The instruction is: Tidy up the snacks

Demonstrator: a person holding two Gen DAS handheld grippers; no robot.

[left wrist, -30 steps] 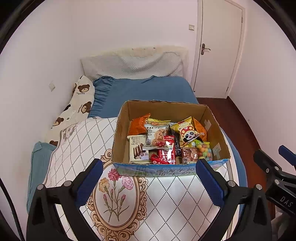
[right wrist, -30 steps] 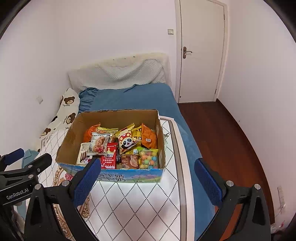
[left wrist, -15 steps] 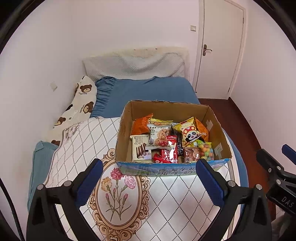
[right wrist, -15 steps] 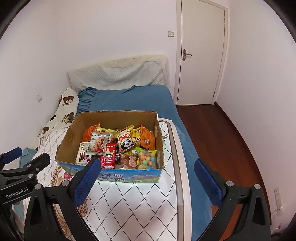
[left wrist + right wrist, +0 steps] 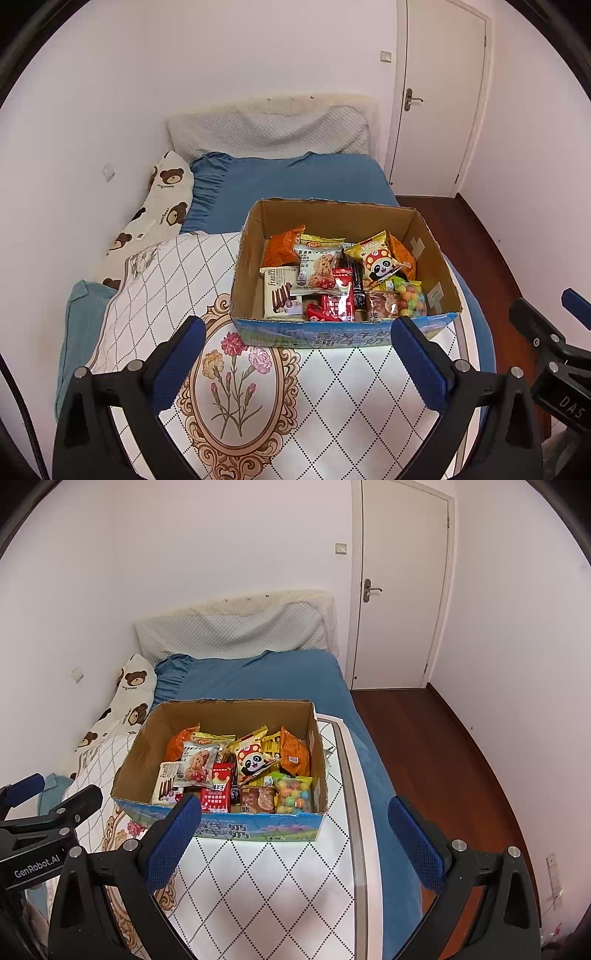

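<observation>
Bed (image 5: 295, 181) with blue sheet fills the room's left side; white door (image 5: 399, 590) shut at far right. Bear-print pillow (image 5: 162, 206) lies along the wall. Tabletop (image 5: 280, 886) with diamond-pattern cloth stands over the bed. Cardboard box (image 5: 147, 749) sits on it, snacks packed inside: orange bag (image 5: 282, 251), panda packet (image 5: 378, 258), wafer pack (image 5: 280, 295), candy balls (image 5: 410, 299). Left tongs (image 5: 295, 365) open, empty, short of the box. Right tongs (image 5: 295, 845) open, empty, near box front.
</observation>
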